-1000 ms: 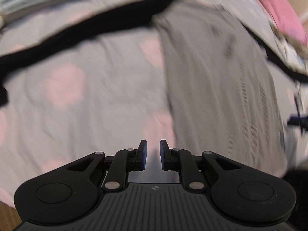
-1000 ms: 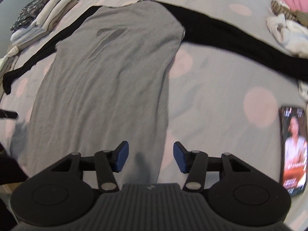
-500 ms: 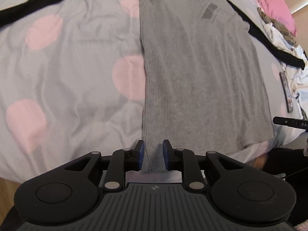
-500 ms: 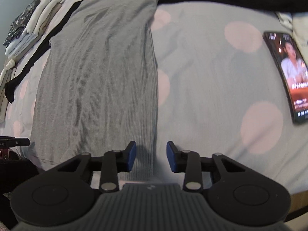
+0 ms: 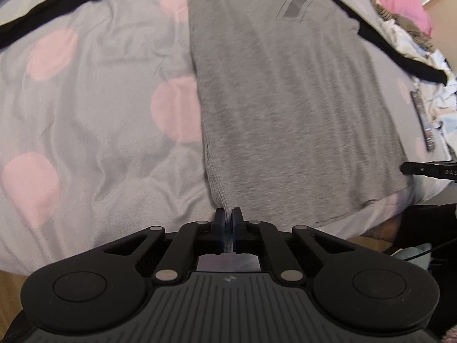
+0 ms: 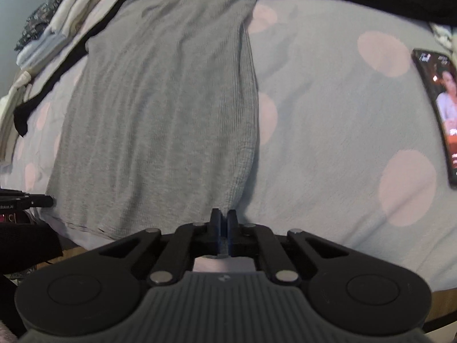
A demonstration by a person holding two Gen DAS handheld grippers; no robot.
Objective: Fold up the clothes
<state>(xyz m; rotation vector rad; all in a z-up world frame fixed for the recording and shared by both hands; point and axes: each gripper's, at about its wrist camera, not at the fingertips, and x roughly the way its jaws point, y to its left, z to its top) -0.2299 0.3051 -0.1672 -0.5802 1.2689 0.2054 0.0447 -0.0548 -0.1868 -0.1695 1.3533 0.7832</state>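
Grey ribbed-knit top (image 5: pixel 288 108) lies flat and lengthwise on the pink-dotted pale bedsheet (image 5: pixel 94 120). Left tool (image 5: pixel 227 217) pinches its near left hem corner; right tool (image 6: pixel 223 217) pinches the near right one. A lit phone (image 6: pixel 441 108) rests far right; folded clothes (image 6: pixel 48 37) sit far left.

The left gripper (image 5: pixel 228 219) has its jaws pressed nearly together, a thin strip of grey cloth pinched between the blue pads, and it points forward, held low. The right gripper (image 6: pixel 223 220) is likewise closed on a sliver of grey fabric, jaws almost touching, aimed forward. Each gripper's black tip shows at the edge of the other's view
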